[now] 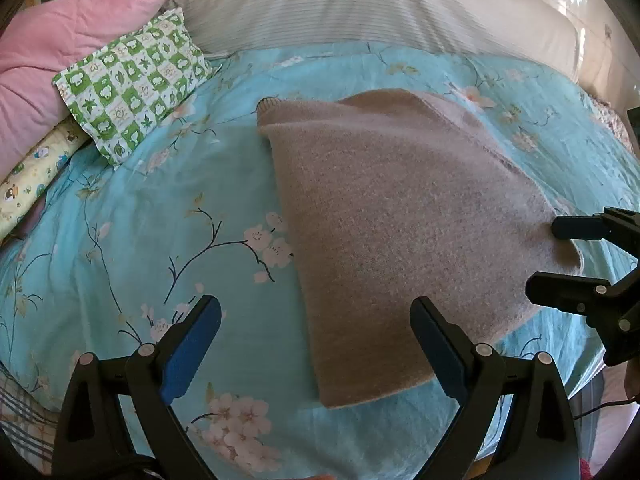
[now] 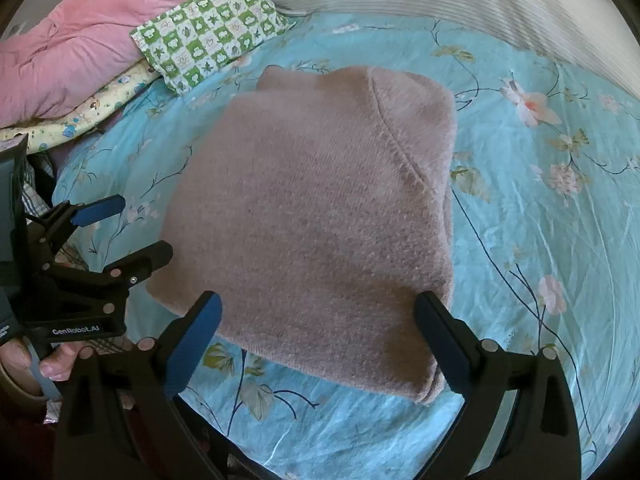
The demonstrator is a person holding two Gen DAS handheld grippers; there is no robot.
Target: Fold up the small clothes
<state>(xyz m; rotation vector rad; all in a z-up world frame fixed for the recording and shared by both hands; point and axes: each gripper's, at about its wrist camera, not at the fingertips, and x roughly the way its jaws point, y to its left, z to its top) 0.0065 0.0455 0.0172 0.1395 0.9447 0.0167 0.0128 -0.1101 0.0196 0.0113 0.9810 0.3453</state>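
Note:
A folded beige-pink knit sweater lies flat on the blue floral bedspread; it also shows in the right wrist view. My left gripper is open and empty, hovering over the sweater's near left edge. My right gripper is open and empty, just above the sweater's near edge. The right gripper shows at the right edge of the left wrist view, open, at the sweater's right corner. The left gripper shows at the left of the right wrist view, open.
A green-and-white checked pillow and a pink quilt lie at the back left. A yellow patterned cloth sits under them. A white striped pillow lies along the back. The bedspread extends to the right.

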